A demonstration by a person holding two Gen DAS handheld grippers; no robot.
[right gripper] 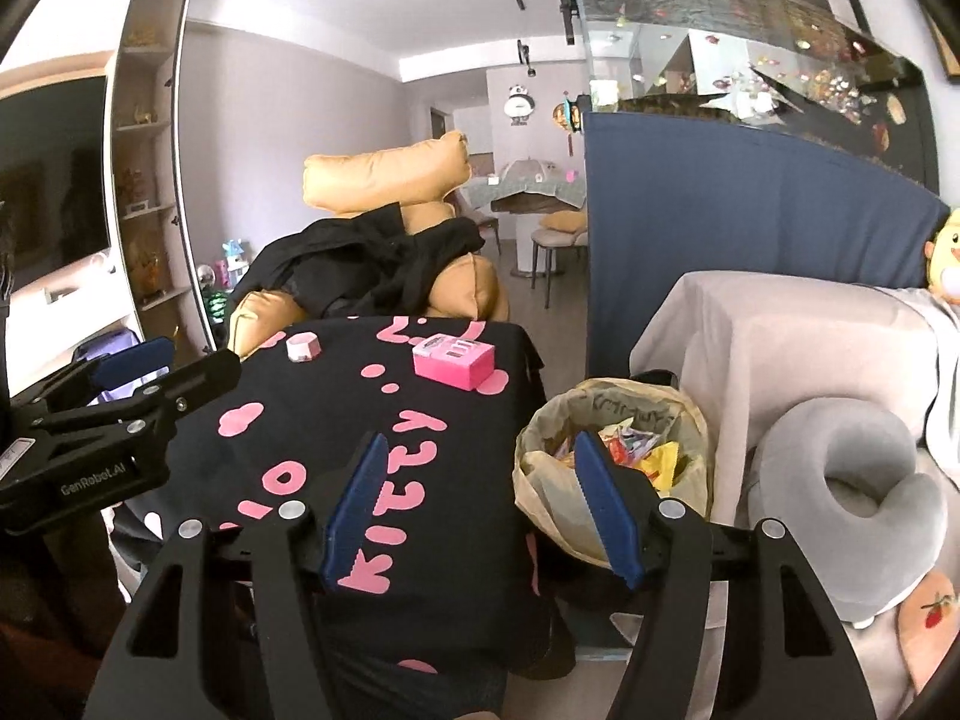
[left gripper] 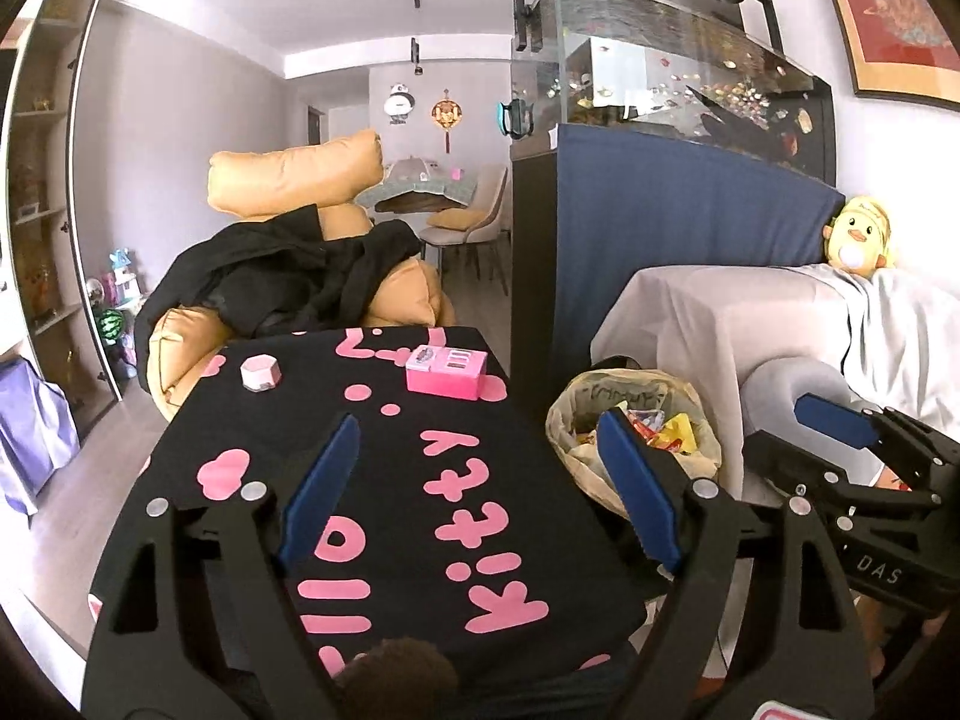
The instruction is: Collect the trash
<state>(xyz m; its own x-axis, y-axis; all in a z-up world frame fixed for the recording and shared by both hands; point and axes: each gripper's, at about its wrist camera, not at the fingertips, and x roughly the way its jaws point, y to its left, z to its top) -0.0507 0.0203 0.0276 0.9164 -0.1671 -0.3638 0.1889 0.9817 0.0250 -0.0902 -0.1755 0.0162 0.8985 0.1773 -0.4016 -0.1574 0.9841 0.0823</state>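
Observation:
A table with a black cloth with pink letters (left gripper: 390, 480) (right gripper: 372, 420) holds a pink box (left gripper: 445, 371) (right gripper: 454, 363) and a small white-pink hexagonal box (left gripper: 261, 372) (right gripper: 304, 347) at its far end. A trash bin lined with a yellowish bag (left gripper: 630, 420) (right gripper: 606, 438) stands to the table's right, with colourful wrappers inside. My left gripper (left gripper: 474, 450) is open and empty above the near table. My right gripper (right gripper: 480, 468) is open and empty, between the table edge and the bin. The right gripper also shows in the left wrist view (left gripper: 840, 420), and the left one in the right wrist view (right gripper: 132, 360).
A tan armchair with black clothes (left gripper: 288, 276) (right gripper: 372, 264) stands behind the table. A sofa under a pale sheet (left gripper: 750, 324) (right gripper: 780, 336) is right of the bin, with a grey neck pillow (right gripper: 864, 492). A fish tank over a blue cloth (left gripper: 672, 210) is behind.

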